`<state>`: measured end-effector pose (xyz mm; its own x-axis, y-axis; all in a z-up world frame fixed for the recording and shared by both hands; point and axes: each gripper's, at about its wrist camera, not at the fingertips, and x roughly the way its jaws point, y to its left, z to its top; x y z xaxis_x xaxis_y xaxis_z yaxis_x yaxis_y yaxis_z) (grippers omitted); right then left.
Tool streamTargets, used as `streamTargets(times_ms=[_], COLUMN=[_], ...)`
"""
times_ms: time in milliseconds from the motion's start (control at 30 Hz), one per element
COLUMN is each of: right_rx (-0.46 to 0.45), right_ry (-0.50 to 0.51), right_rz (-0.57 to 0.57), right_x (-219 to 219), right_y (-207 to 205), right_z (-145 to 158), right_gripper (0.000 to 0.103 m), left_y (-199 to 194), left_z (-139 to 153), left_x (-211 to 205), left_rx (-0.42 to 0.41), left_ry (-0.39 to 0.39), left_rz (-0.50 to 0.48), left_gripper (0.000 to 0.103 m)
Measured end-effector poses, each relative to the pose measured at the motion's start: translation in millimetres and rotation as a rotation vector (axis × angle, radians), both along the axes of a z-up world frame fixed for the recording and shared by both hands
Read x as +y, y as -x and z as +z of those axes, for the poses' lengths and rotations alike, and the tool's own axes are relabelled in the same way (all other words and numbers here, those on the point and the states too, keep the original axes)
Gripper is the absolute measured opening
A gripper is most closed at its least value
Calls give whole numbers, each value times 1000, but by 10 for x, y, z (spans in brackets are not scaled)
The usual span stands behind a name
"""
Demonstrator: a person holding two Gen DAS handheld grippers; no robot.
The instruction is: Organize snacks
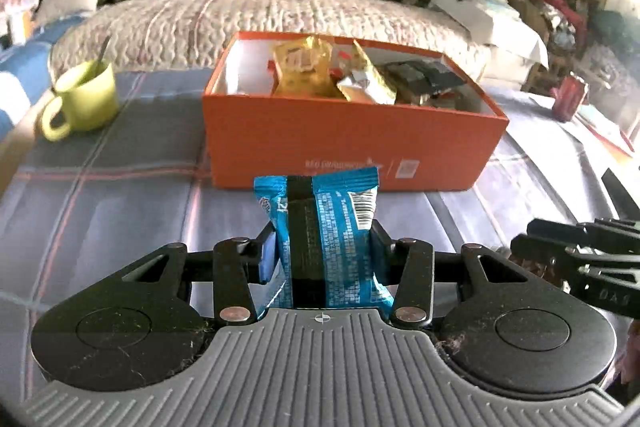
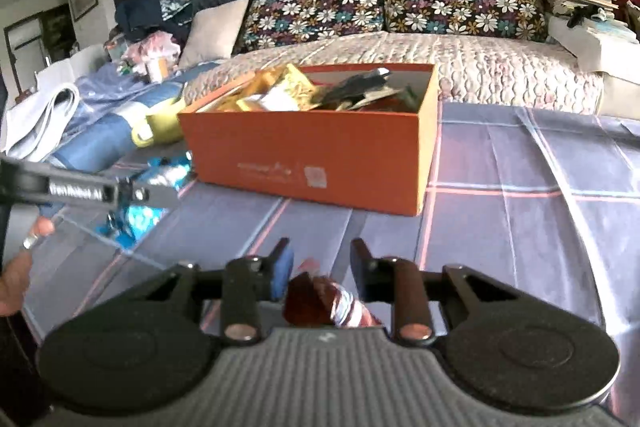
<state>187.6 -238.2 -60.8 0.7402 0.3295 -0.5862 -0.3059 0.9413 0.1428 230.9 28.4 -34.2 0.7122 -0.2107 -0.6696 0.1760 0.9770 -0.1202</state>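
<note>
1. I had my left gripper (image 1: 323,251) held low over the checked tablecloth (image 1: 120,211), its fingers pointing at the near wall of the orange box (image 1: 352,143), and it was clamped on a blue snack packet (image 1: 332,239) standing upright between the pads.
2. The packet carried a barcode and fine white print facing me; I could not read the words.
3. My right gripper (image 2: 322,273) hovered near the cloth to the right, jaws apart, with a red-and-white wrapped snack (image 2: 332,301) lying between the fingers; I could not tell whether the pads touched it.
4. In the right view my left hand (image 2: 20,267) showed at the left edge, a ring on one finger, holding the other tool, whose side bore blurred white lettering.
5. The box sat far centre on the table, holding gold and dark packets (image 1: 304,67); the white print and square label on its near wall were too blurred to read.
6. A green mug (image 1: 80,103) with a spoon stood left of the box.
</note>
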Motion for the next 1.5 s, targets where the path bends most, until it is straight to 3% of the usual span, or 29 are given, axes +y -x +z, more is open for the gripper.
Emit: streamTargets(times_ms=[100,200,233,300,400,467,533,600,700,733,767,800,900,1000,1100,1167,1233,1300,1333,1433,1500], right_rx=[24,20,17,23,75,115,145,171,165,157,152,151,129,82,65,82,111,105,82,25,62], right_ry=[-28,30,46,82,57,-18,-45,-25,-13,13,31,34,41,-14,30,39,-23,-13,13,12,34], right_rz=[-39,-40,-41,-23,-29,-51,-59,-61,-60,-51,-34,-18,5,1,14,-5,-30,-40,-35,18,89], right_x=[-77,-82,-74,-42,10,22,64,128,213,257,297,315,284,180,185,161,78,67,74,78,155], right_y=[105,216,209,139,146,223,235,170,59,13,-20,-36,21,60,-48,-52,0,39,49,-48,-223], right_z=[-121,-148,-143,-139,-173,-205,-256,-308,-356,-356,-354,-346,-246,-17,77,8,-63,-104,-101,-36,-93], right_gripper=[84,103,102,102,102,100,86,70,65,61,59,54,46,20,24,38,81,96,102,102,102], left_y=[15,126,164,205,227,225,193,166,148,137,102,85,59,67,-31,-103,-121,-108,-94,-32,-3], left_z=[-190,-453,-508,-544,-474,-455,-462,-484,-535,-563,-605,-610,-551,-352,-104,-41,-111,-274,-367,-559,-562], left_x=[-41,-100,-113,-124,-160,-163,-169,-163,-205,-228,-243,-215,-119,17,125,158,160,147,130,85,81], left_rx=[49,89,90,76,21,2,10,23,34,47,72,78,89,51,2,-6,19,67,91,117,106], left_ry=[-42,-100,-109,-124,-179,-204,-209,-208,-211,-214,-214,-169,-120,-65,1,3,-16,-48,-70,-116,-116], left_rz=[-42,-69,-70,-65,-51,-64,-90,-112,-139,-144,-142,-139,-124,-103,-83,-75,-85,-97,-98,-100,-92], left_gripper=[17,19,21,44,67,68,68,67,61,52,26,18,17,17,18,18,19,18,18,21,23])
